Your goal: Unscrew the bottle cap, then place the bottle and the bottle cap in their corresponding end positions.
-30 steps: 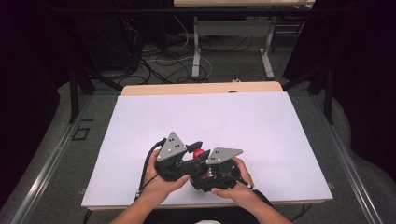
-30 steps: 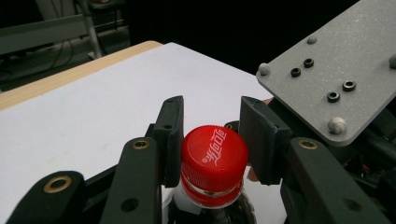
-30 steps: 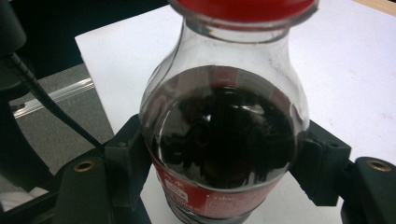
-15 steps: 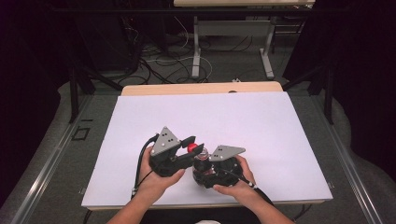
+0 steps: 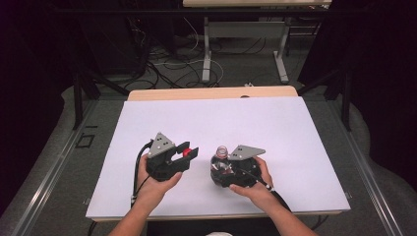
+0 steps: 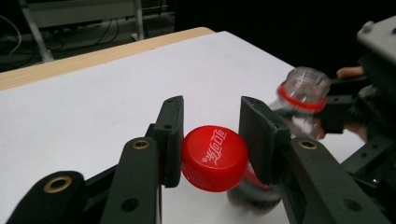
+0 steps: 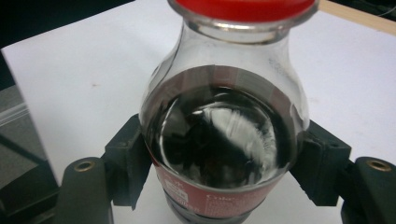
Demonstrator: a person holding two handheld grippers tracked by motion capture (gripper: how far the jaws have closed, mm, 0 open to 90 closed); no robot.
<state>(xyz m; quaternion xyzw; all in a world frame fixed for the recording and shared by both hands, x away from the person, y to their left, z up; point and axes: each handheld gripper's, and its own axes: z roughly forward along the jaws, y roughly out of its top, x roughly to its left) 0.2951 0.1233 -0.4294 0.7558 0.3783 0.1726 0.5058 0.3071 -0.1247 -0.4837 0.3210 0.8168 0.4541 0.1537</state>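
Note:
A small glass cola bottle with dark liquid stands tilted in my right gripper, near the table's front middle. In the right gripper view the jaws are shut on the bottle at its label, and a red ring circles the neck. The bottle's mouth is uncapped. My left gripper is a short way to the left, shut on the red cap. In the left gripper view the cap sits squeezed between the two pads of the left gripper.
A white sheet covers the table, with a wooden strip along the far edge. Beyond the table are metal table legs and cables on the floor. Both forearms enter from the bottom edge.
The two grippers were close together at the bottle's neck. Now they are apart: the left has moved left with the cap, and the right has moved right with the uncapped bottle.

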